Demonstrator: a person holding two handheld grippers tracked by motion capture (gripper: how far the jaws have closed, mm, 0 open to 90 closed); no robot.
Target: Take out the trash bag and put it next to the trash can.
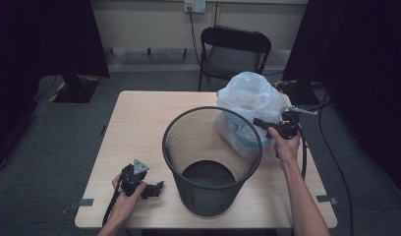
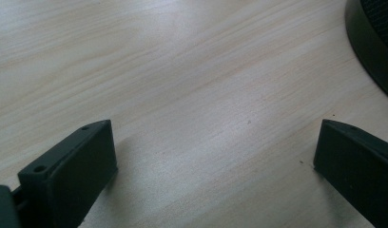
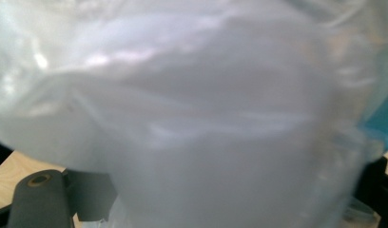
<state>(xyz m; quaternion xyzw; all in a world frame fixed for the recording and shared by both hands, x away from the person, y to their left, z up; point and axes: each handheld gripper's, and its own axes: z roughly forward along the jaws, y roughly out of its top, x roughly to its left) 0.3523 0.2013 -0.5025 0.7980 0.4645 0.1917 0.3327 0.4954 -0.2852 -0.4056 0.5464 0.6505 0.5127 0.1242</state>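
Right, I have the plastic bag standing puffed up on the table at about two o'clock from the mesh bin, leaning against its rim. My right gripper sits at the bag's near side; its fingers stand spread wide, with the film billowing between them but, as far as I can judge, not pinched. My left gripper rests on the table at eight o'clock from the bin, fingers released over bare wood. I expect the bag to be very light, soft and slippery, collapsing under any squeeze. I would gather a fold near its open edge rather than grab the ballooned body.
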